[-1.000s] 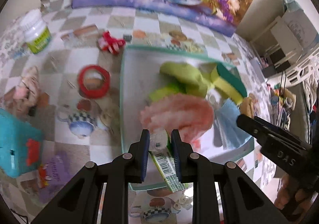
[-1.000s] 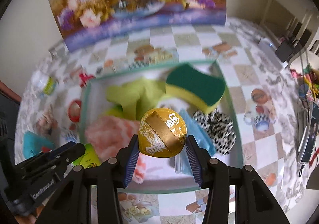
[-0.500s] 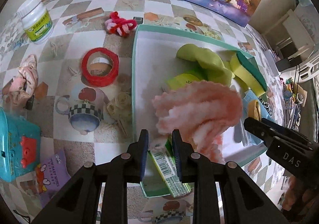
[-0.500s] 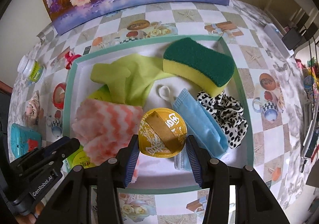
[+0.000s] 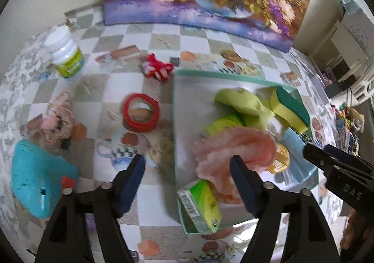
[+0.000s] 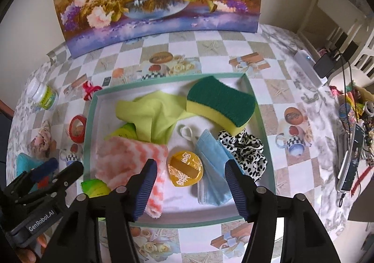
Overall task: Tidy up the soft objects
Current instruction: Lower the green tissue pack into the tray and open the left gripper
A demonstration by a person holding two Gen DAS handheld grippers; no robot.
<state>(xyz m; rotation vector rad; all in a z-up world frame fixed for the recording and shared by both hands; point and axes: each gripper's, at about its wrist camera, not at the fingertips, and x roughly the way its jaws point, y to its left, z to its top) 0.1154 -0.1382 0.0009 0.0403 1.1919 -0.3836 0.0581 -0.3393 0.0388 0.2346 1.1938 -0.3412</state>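
Right wrist view, left to right: left gripper (image 6: 56,167) low at the frame's left edge, jaws just opened and spread with nothing between them, a green packet (image 6: 94,188) lying beside it in the near-left corner of the teal tray (image 6: 90,122). Pink chevron cloth (image 6: 131,160) next, then the gold pouch (image 6: 184,169) flat on the tray floor beside the blue face mask (image 6: 210,169). Right gripper (image 6: 188,189) above the pouch, jaws just opened, spread, gripping nothing.
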